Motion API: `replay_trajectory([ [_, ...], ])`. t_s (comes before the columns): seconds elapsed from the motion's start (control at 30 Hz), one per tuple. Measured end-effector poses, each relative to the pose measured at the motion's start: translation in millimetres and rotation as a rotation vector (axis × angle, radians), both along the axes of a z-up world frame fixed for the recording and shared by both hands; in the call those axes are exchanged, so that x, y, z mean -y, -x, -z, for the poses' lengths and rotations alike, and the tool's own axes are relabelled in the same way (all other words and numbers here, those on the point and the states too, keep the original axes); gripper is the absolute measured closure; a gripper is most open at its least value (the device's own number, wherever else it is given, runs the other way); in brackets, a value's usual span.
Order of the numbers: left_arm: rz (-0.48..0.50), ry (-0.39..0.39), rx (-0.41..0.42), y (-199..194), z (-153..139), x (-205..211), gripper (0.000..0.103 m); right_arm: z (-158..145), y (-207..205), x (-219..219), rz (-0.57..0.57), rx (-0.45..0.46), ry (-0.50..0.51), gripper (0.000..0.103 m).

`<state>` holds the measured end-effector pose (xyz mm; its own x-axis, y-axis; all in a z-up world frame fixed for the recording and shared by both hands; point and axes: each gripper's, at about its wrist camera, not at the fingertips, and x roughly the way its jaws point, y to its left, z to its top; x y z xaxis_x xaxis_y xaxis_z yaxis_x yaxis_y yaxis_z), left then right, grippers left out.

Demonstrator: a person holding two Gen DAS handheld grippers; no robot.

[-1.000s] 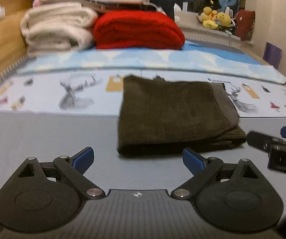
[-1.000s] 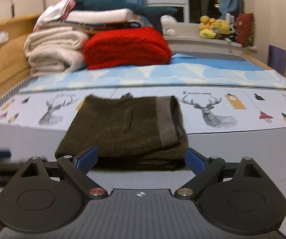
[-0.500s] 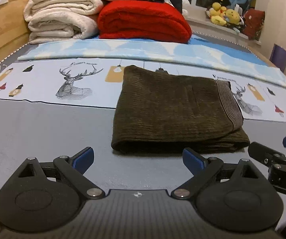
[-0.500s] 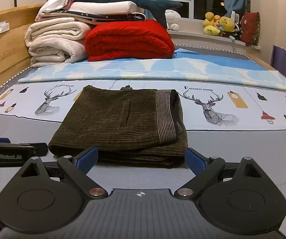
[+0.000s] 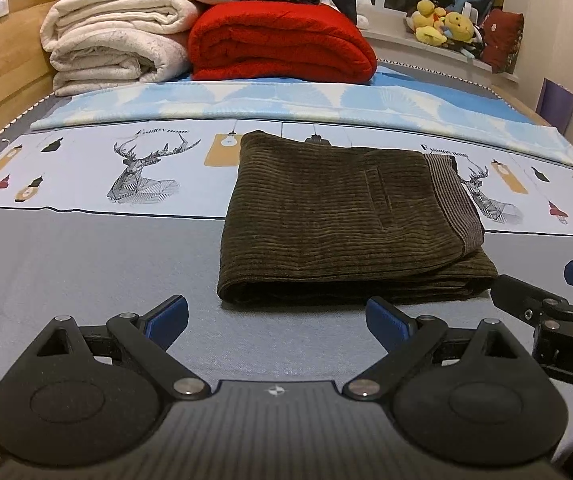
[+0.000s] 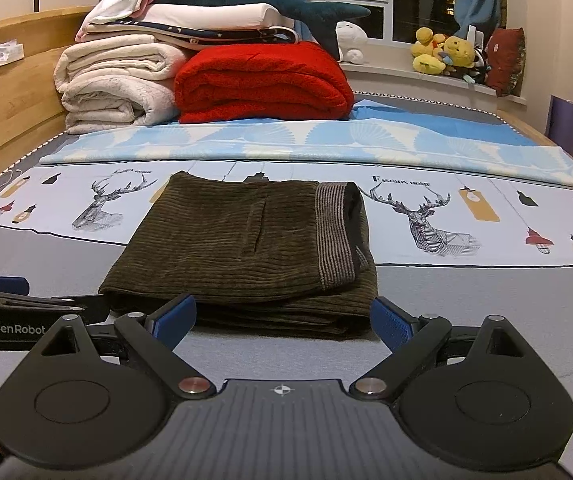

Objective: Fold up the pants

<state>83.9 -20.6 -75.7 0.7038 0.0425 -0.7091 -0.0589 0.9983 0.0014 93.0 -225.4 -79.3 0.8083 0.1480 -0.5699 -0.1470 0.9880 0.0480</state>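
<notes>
The brown corduroy pants point(image 5: 346, 220) lie folded in a flat rectangle on the bed point(image 5: 66, 264), half on the grey part and half on the deer-print sheet point(image 5: 126, 176). The left tool point(image 5: 276, 316) is just before their near edge, fingers wide apart, holding nothing. The right tool point(image 6: 284, 318) is likewise spread and empty, near the same edge.

I see the folded pants point(image 5: 346, 220) lying on the bed point(image 5: 86, 264) ahead of both hand-held grippers, with stacked blankets point(image 5: 278, 40) behind them by the headboard point(image 5: 2, 80).
</notes>
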Motion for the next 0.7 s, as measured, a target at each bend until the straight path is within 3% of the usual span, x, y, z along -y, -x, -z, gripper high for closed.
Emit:
replay_trajectory([
  [0.7,0.021,0.005,0.003,2.1,-0.2,0.9,0.005,0.7,2.3,-4.3,-0.029,0.006,0.017,0.009],
])
